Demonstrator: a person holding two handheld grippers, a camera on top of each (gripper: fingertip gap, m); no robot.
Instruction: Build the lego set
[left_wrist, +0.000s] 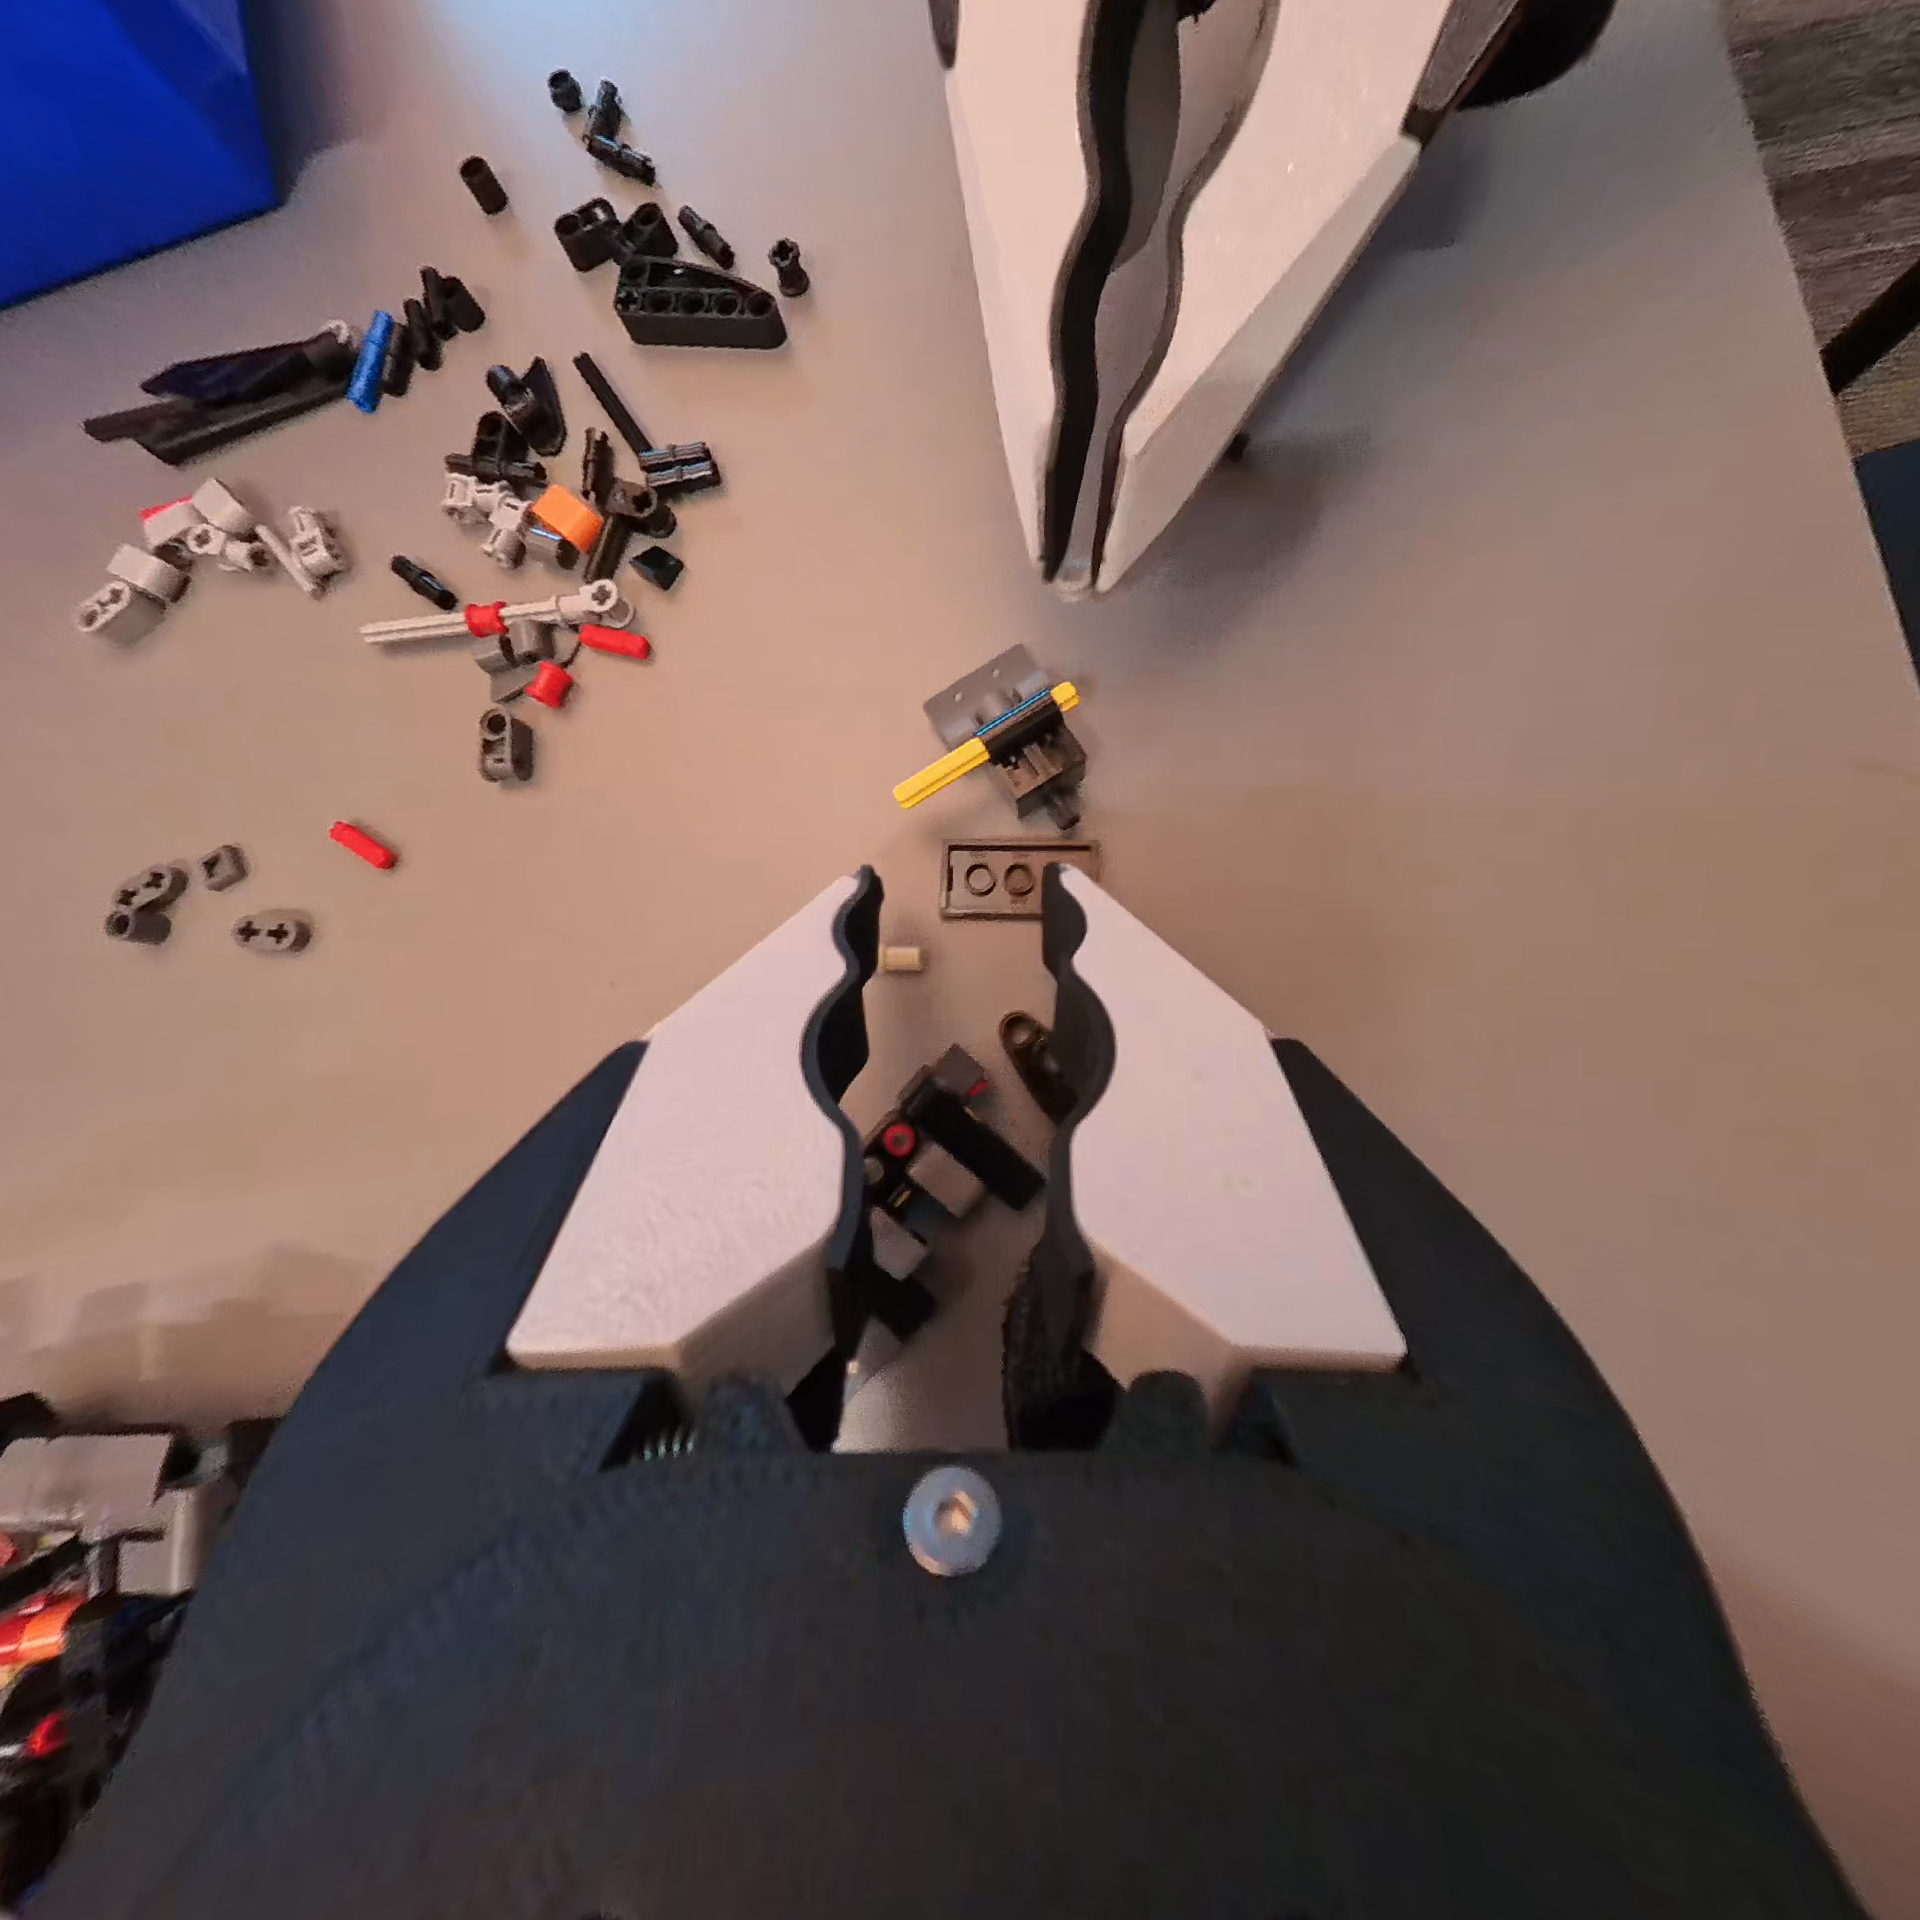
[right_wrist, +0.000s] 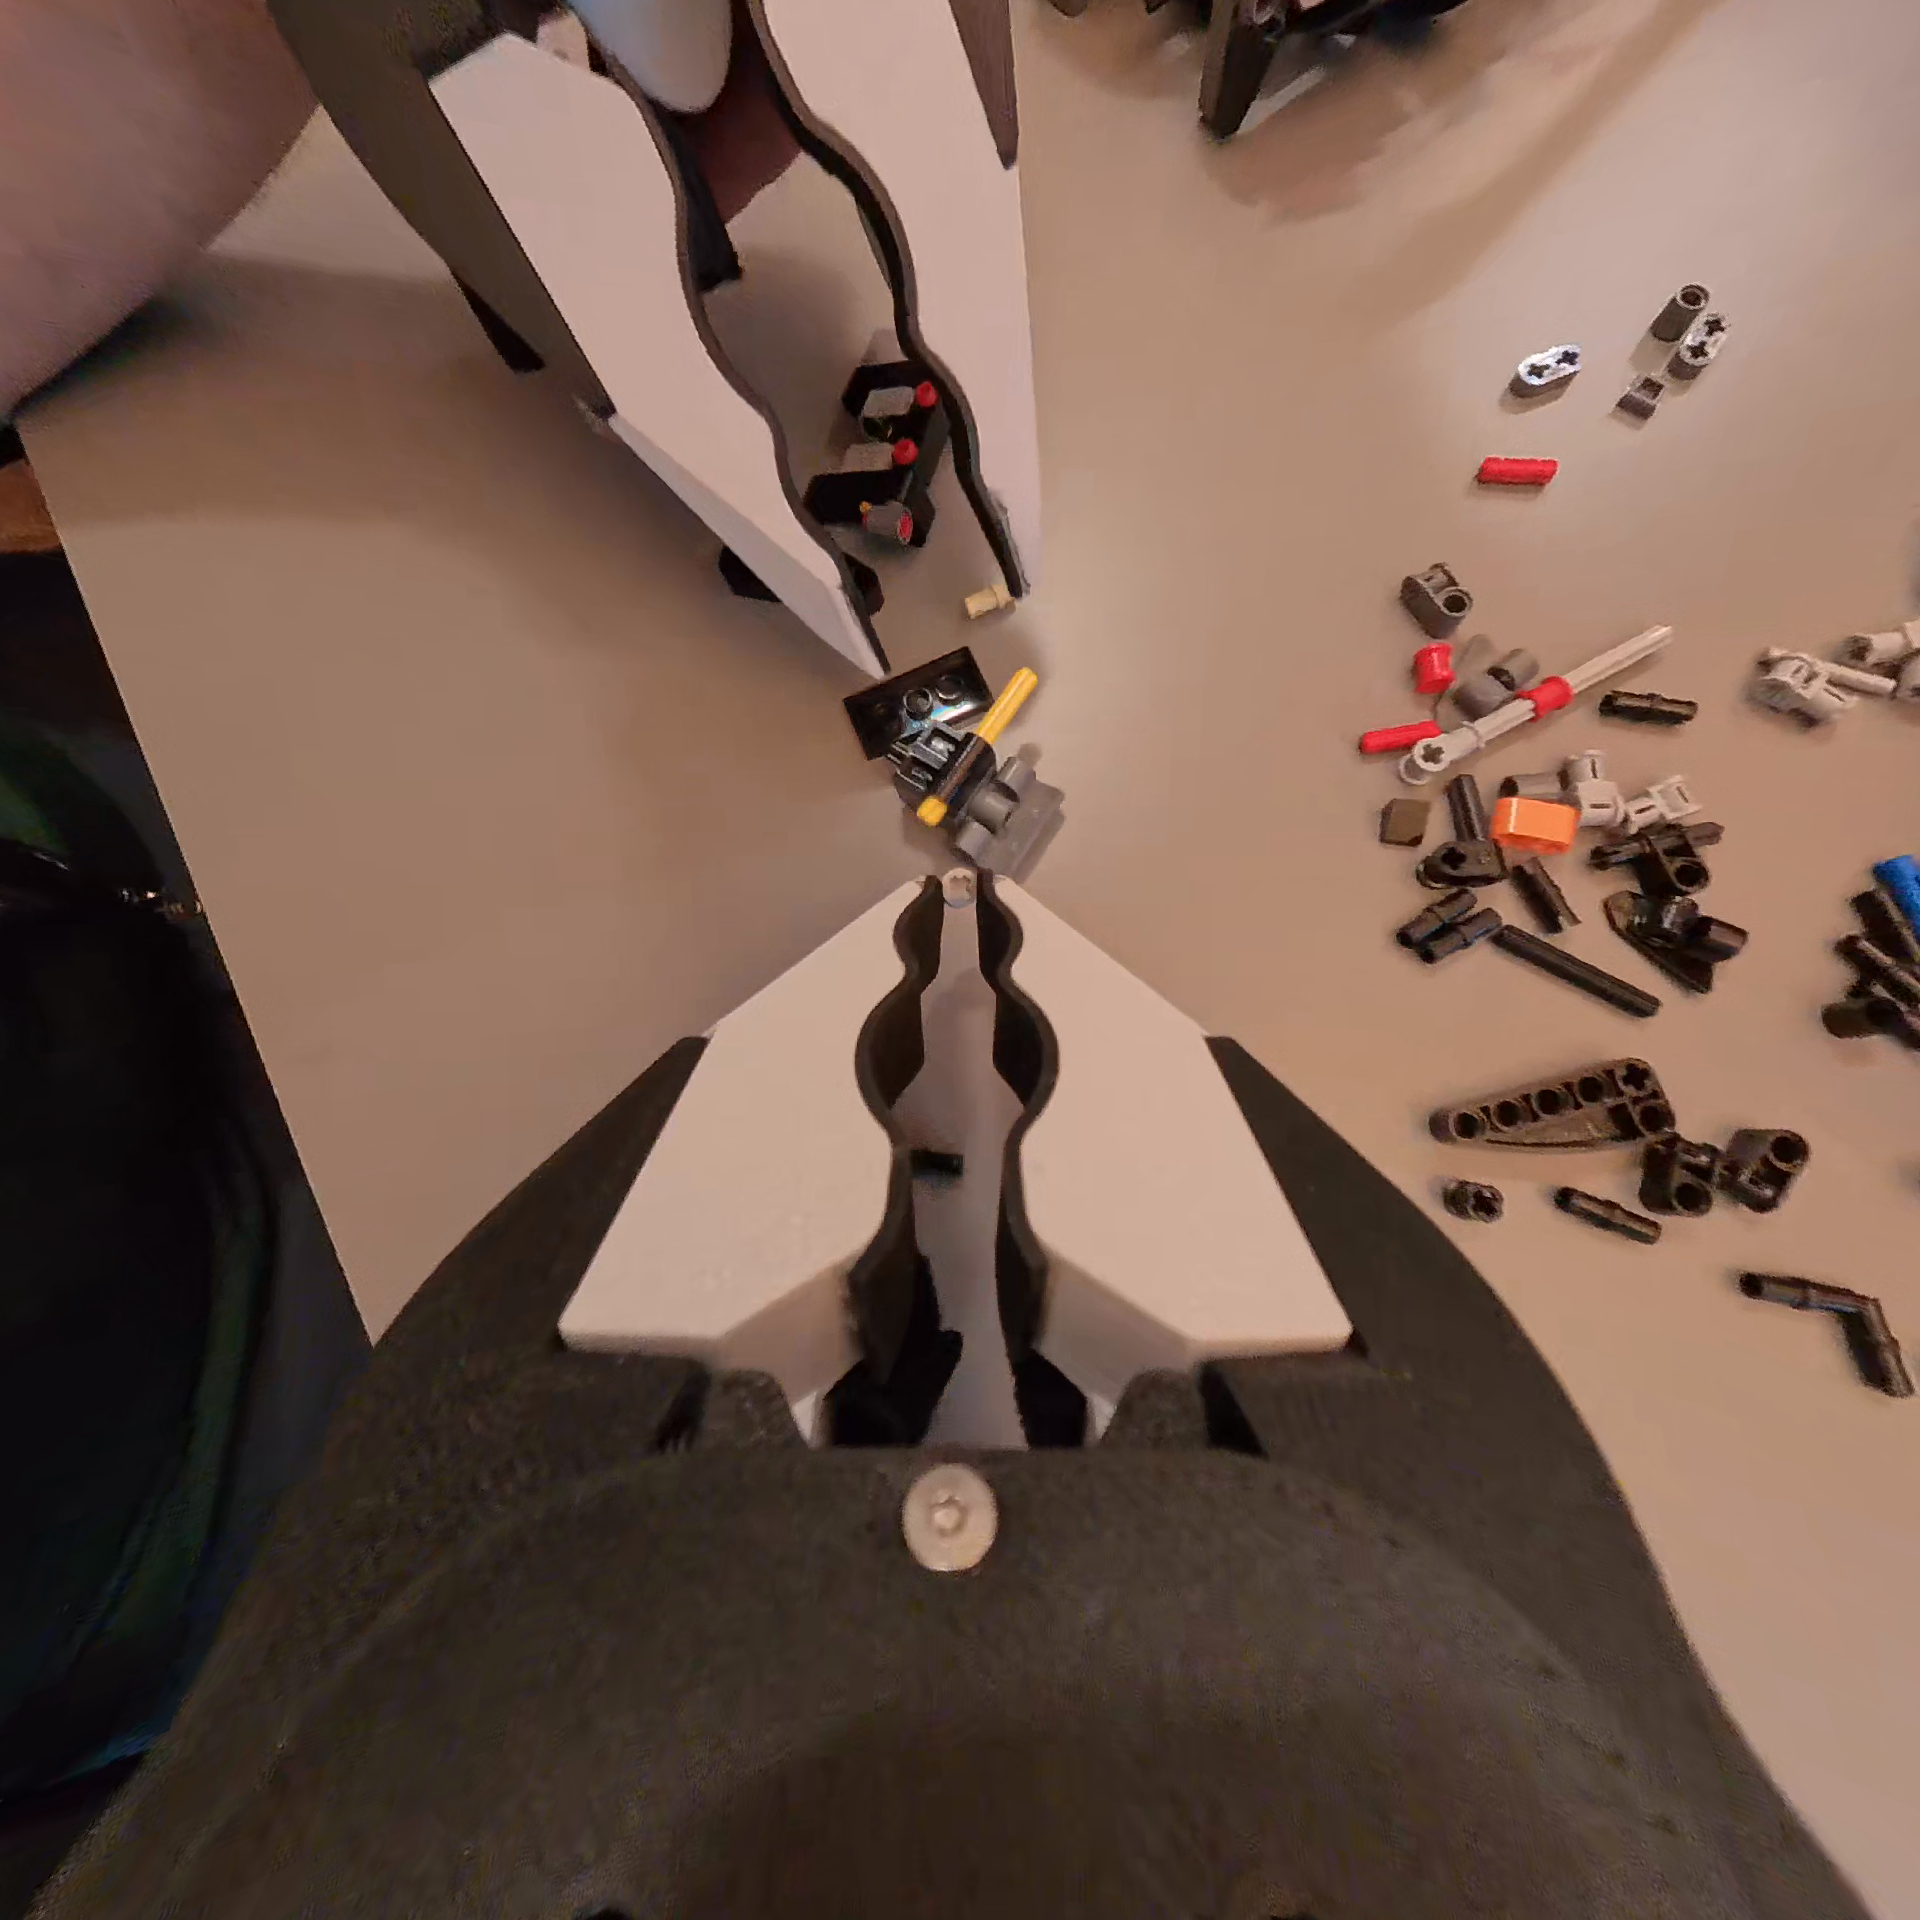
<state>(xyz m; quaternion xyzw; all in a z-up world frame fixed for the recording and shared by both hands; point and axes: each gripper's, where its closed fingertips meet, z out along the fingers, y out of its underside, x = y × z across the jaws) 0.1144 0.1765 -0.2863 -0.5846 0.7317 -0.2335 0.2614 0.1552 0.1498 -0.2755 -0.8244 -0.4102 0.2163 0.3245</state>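
my left gripper (left_wrist: 961, 883) hung released over a black-and-grey lego sub-assembly with red pins (left_wrist: 935, 1164) — my right gripper (right_wrist: 958, 883) clenched a small pale grey lego pin (right_wrist: 957, 886) above the beige table (right_wrist: 520, 727).

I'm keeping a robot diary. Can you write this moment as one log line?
left claw: open over black-grey lego assembly | right claw: shut on small light-grey piece | yellow-axle assembly: on table, between claws
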